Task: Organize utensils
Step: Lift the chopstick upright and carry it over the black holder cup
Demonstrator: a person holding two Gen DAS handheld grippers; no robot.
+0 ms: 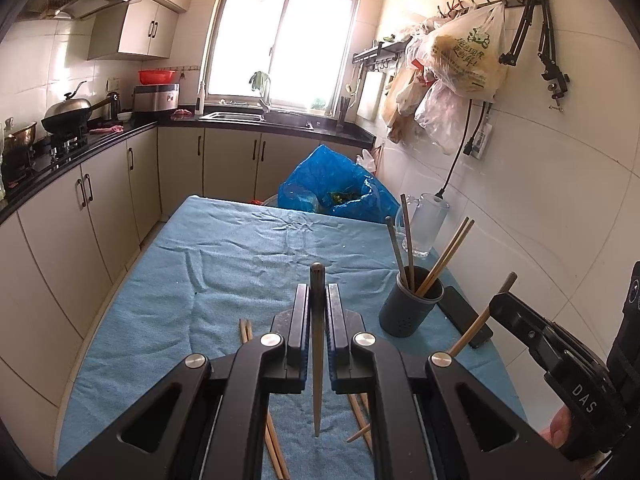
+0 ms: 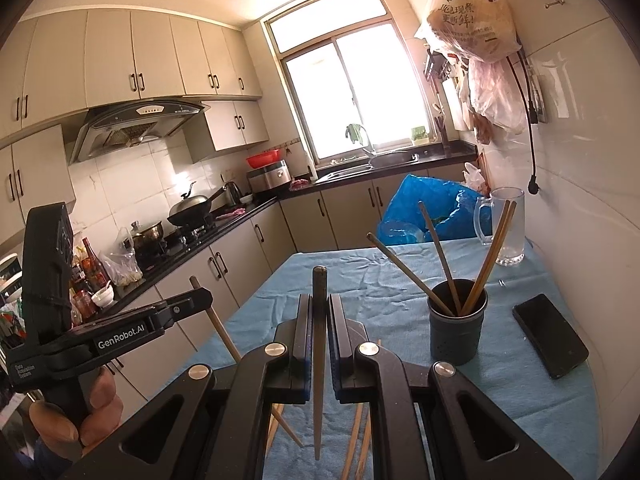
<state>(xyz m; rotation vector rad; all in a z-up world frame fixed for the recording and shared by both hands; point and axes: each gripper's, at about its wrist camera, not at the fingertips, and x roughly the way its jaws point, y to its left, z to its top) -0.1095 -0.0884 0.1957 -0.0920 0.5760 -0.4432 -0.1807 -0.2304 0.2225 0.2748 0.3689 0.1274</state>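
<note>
Left hand-held gripper [image 1: 318, 328] is clamped on one dark chopstick [image 1: 317, 344], held upright, tip down, w/ the blunt end poking above the jaws. Right hand-held gripper [image 2: 319, 332] is clamped the same way on another dark stick [image 2: 319, 360]. Each is up off the blue worktop [image 1: 224, 264], not yet at the holder [image 2: 457, 328].

The holder sits near the wall, just beside a phone [image 2: 550, 336], and already has several sticks leaning out at angles. Glass mug [image 2: 506, 226] stands behind it. A few pale sticks [image 1: 245, 330] lie loose on the cloth below the grippers.

To do it well, imo: go one at a time, bring the tip over a free gap in the rim, keep the stick near vertical, lower before letting go. Watch the leaning sticks, since a knock could tip the holder.
</note>
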